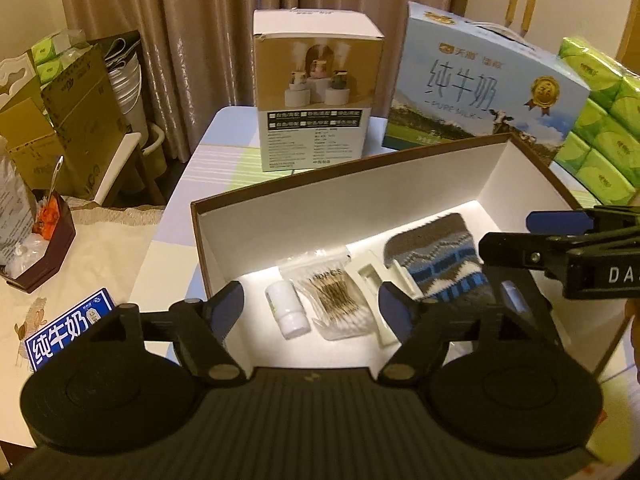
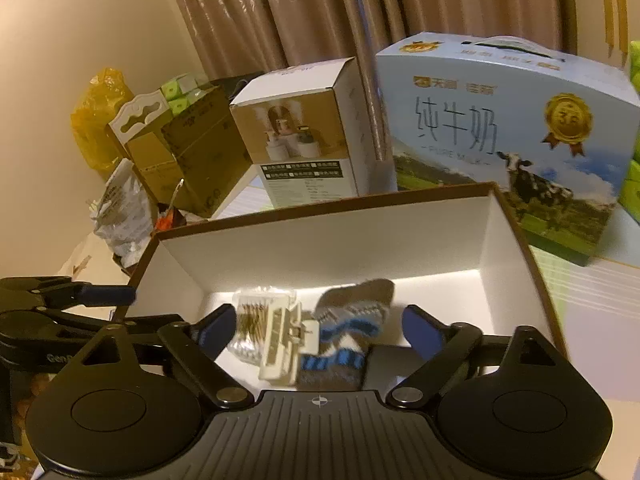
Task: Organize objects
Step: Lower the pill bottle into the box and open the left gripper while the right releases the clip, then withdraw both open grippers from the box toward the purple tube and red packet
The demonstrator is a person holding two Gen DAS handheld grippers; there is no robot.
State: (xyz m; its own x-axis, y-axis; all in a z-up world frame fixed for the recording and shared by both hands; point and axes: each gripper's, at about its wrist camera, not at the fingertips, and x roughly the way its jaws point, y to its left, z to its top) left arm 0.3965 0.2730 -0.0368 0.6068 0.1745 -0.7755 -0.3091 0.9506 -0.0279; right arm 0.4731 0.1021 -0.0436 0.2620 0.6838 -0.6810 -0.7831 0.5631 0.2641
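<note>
Four items lie on the box (image 1: 224, 236) floor: bottle (image 1: 289, 309), swab bag (image 1: 335, 300), clip (image 1: 382, 292), sock (image 1: 440, 264). Both grippers, left (image 1: 312, 304) and right (image 2: 318, 330), hang above them with jaws apart, holding nothing. Best lift straight clear of the box walls before fetching more.

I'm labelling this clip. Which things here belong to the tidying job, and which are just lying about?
Job things: open box; in it a small white bottle, bag of cotton swabs, white hair clip, patterned sock.

Lying about: milk carton, humidifier box, green tissue packs, curtain.
</note>
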